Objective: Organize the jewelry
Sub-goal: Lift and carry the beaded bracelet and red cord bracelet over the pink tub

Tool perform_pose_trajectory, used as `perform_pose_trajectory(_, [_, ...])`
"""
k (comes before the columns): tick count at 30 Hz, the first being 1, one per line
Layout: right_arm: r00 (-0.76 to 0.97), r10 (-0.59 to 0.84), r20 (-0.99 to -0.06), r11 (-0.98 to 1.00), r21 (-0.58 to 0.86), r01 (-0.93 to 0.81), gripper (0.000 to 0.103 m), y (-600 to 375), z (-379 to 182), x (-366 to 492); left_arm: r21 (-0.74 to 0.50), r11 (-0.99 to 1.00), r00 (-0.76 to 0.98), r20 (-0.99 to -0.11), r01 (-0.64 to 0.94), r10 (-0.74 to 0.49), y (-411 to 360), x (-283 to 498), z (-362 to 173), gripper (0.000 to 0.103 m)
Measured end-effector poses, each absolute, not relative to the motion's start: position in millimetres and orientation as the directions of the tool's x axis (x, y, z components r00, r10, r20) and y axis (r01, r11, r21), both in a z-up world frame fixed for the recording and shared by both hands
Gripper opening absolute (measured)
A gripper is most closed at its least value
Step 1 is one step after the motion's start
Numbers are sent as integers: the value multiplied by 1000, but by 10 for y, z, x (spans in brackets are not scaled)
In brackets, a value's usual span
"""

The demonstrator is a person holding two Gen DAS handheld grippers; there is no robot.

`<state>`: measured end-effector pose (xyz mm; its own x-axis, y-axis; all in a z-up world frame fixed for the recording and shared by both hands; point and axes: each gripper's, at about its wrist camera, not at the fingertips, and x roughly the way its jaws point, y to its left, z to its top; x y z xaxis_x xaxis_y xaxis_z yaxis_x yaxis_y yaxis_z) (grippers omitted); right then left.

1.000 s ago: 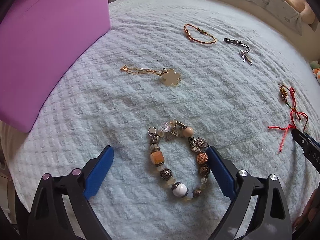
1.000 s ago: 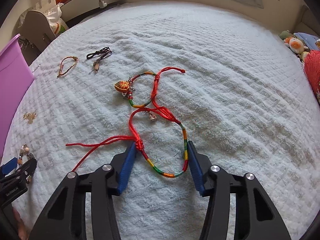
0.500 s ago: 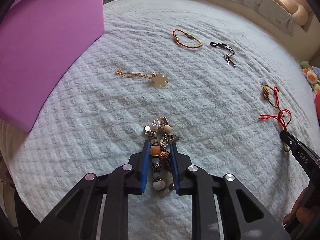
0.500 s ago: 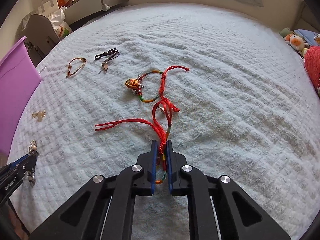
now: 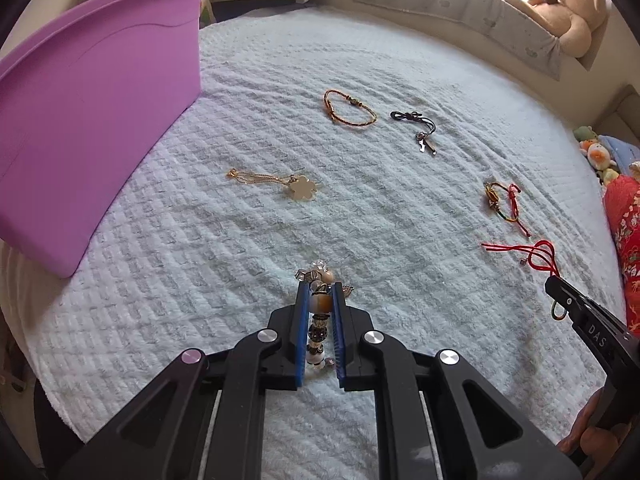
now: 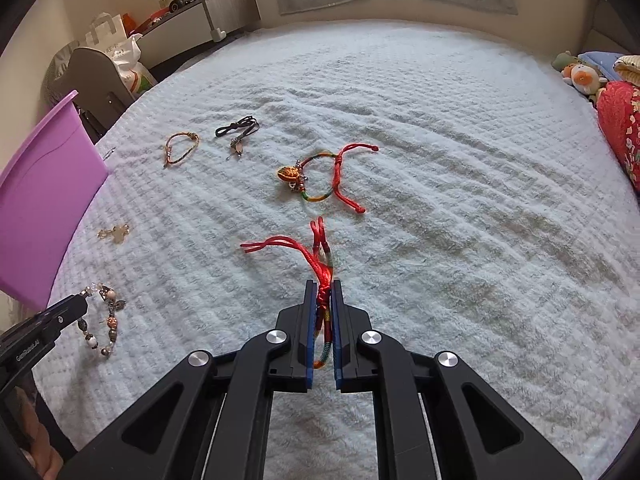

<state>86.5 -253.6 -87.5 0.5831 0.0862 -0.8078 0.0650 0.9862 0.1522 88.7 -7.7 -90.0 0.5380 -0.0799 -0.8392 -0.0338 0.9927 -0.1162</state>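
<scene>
My left gripper (image 5: 320, 292) has its blue pads pressed on a beaded bracelet (image 5: 319, 308), and its jaws are still closing. The beads hang bunched between the pads, just above the white blanket (image 5: 360, 220). In the right wrist view this bracelet (image 6: 102, 320) dangles from the left gripper's tip (image 6: 76, 306). My right gripper (image 6: 324, 286) is shut on a red cord bracelet (image 6: 320, 256) with a rainbow band. Its loose red ends trail forward onto the blanket.
A purple bin (image 5: 80, 120) stands at the left edge of the bed. On the blanket lie a gold clover necklace (image 5: 302, 190), a brown cord bracelet (image 5: 350, 112), a black cord with key charms (image 5: 420, 128) and a rainbow bracelet with a charm (image 6: 316, 180). Plush toys and a red cushion (image 6: 620, 128) line the right side.
Both grippers went from open around their bracelets to shut on them. Each has lifted slightly, drawing its bracelet up from the blanket into a bunch.
</scene>
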Motion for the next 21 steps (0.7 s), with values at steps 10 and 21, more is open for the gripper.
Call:
perform_pose_trajectory(10, [613, 91, -785, 988, 151, 46, 7, -2361, -564, 687, -144, 989, 578, -806, 19, -128, 12, 759, -542, 11])
perform_pose_trajectory(21, [640, 118, -760, 987, 159, 6, 7, -2118, -192, 588, -149, 988, 623, -771, 29, -135, 226, 654, -131, 11])
